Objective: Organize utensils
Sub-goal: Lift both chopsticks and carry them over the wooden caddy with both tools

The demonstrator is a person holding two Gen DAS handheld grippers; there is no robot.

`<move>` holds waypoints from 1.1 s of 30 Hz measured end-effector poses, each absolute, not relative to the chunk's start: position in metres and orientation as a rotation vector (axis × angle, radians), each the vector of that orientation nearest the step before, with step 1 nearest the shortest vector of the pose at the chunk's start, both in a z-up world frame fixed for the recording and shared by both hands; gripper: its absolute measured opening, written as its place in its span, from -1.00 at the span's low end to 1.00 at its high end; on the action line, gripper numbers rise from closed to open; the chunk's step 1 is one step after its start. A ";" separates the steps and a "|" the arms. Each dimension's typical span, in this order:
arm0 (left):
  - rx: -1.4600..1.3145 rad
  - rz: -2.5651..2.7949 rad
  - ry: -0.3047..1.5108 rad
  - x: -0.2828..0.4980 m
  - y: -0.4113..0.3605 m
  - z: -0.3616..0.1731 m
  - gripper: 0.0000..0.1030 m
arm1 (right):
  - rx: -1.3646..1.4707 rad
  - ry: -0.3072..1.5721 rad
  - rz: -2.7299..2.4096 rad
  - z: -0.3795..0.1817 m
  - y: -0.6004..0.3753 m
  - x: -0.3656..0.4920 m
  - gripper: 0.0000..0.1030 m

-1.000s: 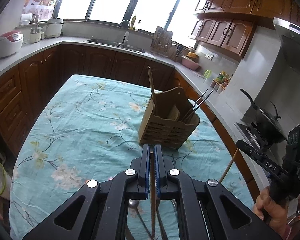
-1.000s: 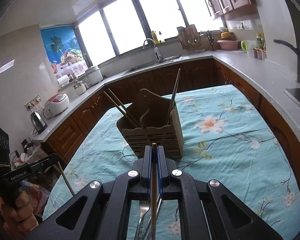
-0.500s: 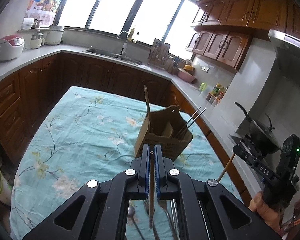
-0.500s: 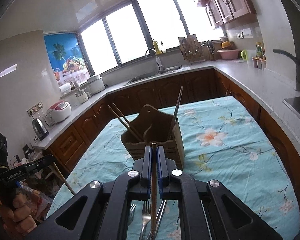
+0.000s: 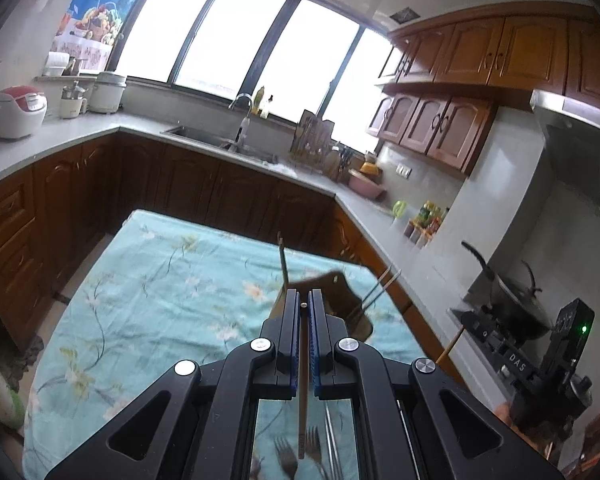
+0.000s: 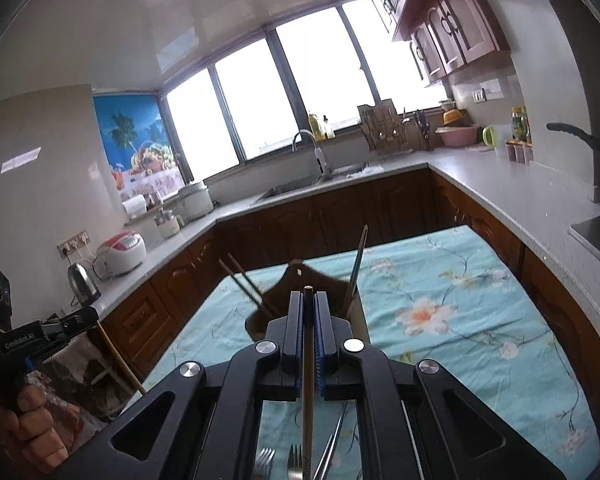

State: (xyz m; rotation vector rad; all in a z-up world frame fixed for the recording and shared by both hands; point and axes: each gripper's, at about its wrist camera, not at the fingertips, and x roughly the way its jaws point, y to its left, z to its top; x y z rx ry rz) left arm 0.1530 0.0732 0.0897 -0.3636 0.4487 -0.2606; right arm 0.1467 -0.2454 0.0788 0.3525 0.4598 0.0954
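My left gripper (image 5: 304,304) is shut on a wooden chopstick (image 5: 302,392) that hangs down between its pads. My right gripper (image 6: 309,300) is shut on another wooden chopstick (image 6: 307,400). Both are held high above the table. The wooden utensil holder (image 5: 342,296) (image 6: 300,280) stands on the teal flowered tablecloth (image 5: 160,292), partly hidden behind each gripper. It holds several chopsticks (image 6: 356,268). Forks (image 6: 294,458) and metal utensils lie on the cloth below the grippers. The right gripper (image 5: 496,336) shows at the left wrist view's right edge, the left gripper (image 6: 76,322) at the right wrist view's left.
Dark wood cabinets and a grey counter (image 5: 80,128) wrap around the table. A sink (image 6: 300,188), rice cookers (image 5: 18,112), a kettle (image 6: 82,284), a dish rack (image 6: 384,128) and a wok on the stove (image 5: 508,304) sit on the counter.
Both grippers have risen and tilted upward with their chopsticks. The holder has dropped lower in both views and is now mostly behind the fingers.
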 end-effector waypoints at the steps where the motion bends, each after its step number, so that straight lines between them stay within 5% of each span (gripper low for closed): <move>1: -0.366 -0.262 0.437 0.156 0.074 0.092 -0.95 | 0.349 0.448 0.095 0.082 -0.246 0.150 -0.91; 33: -0.371 -0.212 0.251 0.297 0.051 0.068 -0.95 | 0.340 0.251 0.030 0.117 -0.276 0.247 -0.91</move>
